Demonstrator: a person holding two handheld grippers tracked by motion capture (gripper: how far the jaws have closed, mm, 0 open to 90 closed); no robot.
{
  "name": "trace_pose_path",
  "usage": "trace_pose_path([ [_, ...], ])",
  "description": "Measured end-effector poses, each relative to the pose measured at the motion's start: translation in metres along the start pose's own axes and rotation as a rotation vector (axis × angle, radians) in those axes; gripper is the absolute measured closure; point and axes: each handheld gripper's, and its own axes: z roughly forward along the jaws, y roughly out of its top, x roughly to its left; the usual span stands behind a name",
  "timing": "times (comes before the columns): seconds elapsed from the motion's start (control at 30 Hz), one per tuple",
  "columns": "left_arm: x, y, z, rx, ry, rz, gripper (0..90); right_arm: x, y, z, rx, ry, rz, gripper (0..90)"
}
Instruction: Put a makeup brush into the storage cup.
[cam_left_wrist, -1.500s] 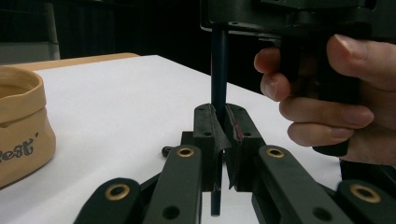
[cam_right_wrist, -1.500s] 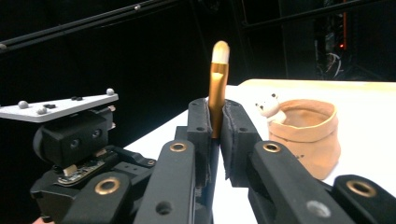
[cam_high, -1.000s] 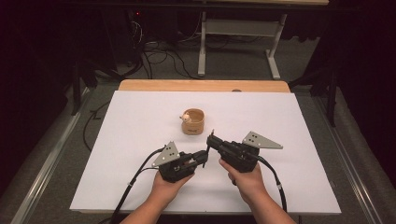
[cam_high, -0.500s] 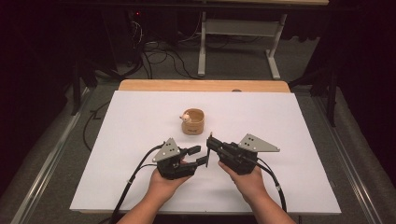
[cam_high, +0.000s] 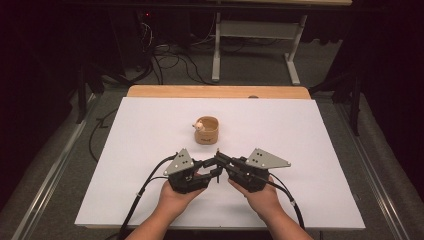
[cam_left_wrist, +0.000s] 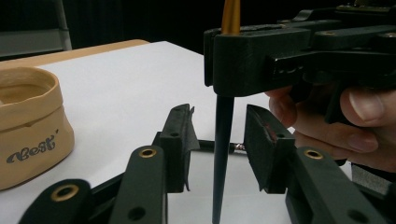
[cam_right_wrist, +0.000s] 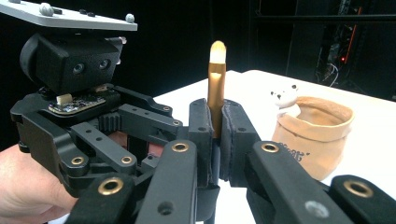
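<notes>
while upright, pen (cam_right_wrist: 216, 91) in right tool (cam_right_wrist: 218, 133)

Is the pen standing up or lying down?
Standing up. The right gripper pinches the pen with its gold end pointing up, and its dark end hangs down between the left gripper's open jaws.

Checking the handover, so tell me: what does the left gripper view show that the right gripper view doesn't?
Left gripper view: the pen's dark lower shaft stands untouched between the left gripper's jaws, which have just been closing; the person's fingers curl behind it. Right gripper view: the right gripper clamps the pen's gold upper barrel, and a white bear figure sits on the tan pouch's rim. Both: the pen, the pouch, the white table.
</notes>
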Motion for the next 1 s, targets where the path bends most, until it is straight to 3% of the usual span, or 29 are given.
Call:
trace_pose_path([
  [0.4, 0.0024, 0.0, -0.0025, -0.018, -0.024, -0.02, 75.0, 0.0009, -0.0007, 0.0015, -0.003, 0.009, -0.007, 85.8],
  [0.63, 0.0018, -0.0004, -0.003, -0.023, -0.026, -0.009, 81.6, 0.0013, -0.0015, 0.0025, 0.0, 0.011, -0.006, 85.7],
  [1.0, 0.0015, -0.0007, -0.0033, -0.024, -0.022, 0.004, 82.8, 0.0012, -0.0017, 0.0025, 0.001, 0.012, -0.005, 84.7],
])
